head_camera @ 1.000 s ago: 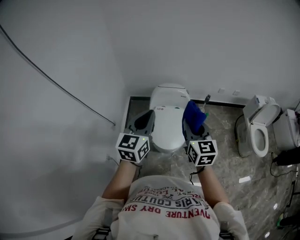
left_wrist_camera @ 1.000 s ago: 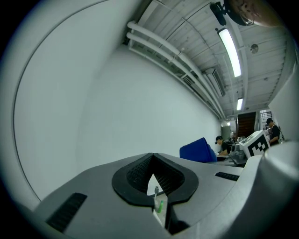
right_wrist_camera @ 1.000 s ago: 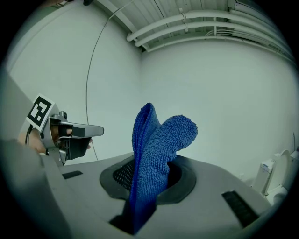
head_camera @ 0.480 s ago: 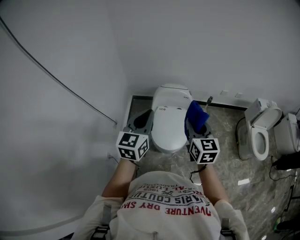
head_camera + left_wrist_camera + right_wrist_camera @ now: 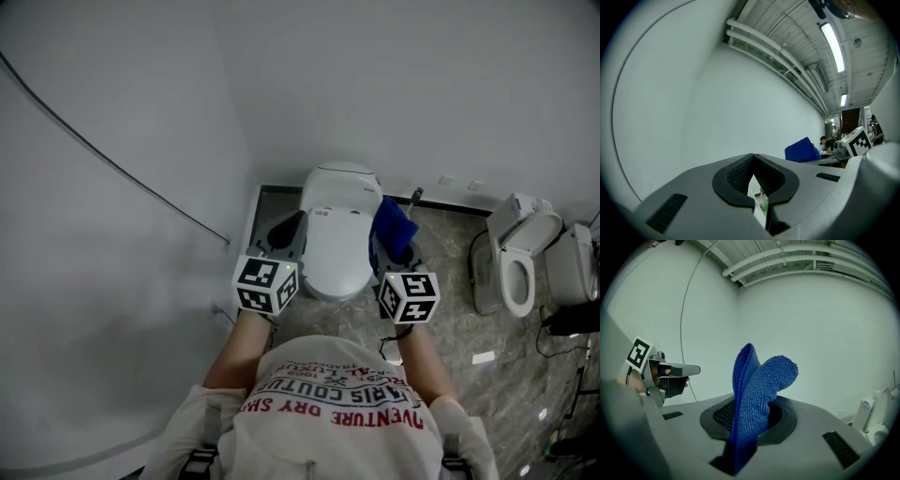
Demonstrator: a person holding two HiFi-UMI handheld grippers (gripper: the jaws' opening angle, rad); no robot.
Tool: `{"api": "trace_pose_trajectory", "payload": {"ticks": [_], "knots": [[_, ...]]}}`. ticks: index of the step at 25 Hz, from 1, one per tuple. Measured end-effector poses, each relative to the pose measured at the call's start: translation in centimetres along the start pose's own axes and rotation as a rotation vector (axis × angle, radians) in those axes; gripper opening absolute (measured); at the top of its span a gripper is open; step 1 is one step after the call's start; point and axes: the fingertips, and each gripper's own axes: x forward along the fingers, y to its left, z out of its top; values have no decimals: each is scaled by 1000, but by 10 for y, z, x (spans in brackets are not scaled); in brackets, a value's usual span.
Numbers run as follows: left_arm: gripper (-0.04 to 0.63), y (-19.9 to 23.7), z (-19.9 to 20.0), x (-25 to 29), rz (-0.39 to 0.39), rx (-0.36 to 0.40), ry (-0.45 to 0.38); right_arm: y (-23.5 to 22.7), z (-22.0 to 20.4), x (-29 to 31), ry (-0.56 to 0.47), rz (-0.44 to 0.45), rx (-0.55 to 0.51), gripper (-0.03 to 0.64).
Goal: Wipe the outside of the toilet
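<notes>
The white toilet (image 5: 336, 234) with its lid down stands against the wall, straight ahead of me in the head view. My left gripper (image 5: 284, 236) hovers at the toilet's left side, jaws shut with nothing between them (image 5: 753, 161). My right gripper (image 5: 389, 247) hangs at the toilet's right side, shut on a folded blue cloth (image 5: 394, 228) that sticks up out of the jaws (image 5: 750, 413). The cloth (image 5: 757, 385) is not touching the toilet. From the left gripper view the blue cloth (image 5: 802, 150) shows off to the right.
A second white toilet (image 5: 521, 258) with its seat up stands at the right, with dark cables on the marbled floor (image 5: 450, 309) near it. A thin cable (image 5: 112, 167) runs down the left wall. The corner sits close behind the toilet.
Both grippers stay either side of the toilet; the right one with the cloth has drifted slightly right. The jaws have not changed.
</notes>
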Motion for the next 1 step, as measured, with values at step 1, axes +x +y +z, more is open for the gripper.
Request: {"api": "trace_pose_trajectory", "payload": {"ticks": [1], "knots": [[8,1,-1,1,-1,-1,0,-1,-1,1,1,-1,0,72]]}}
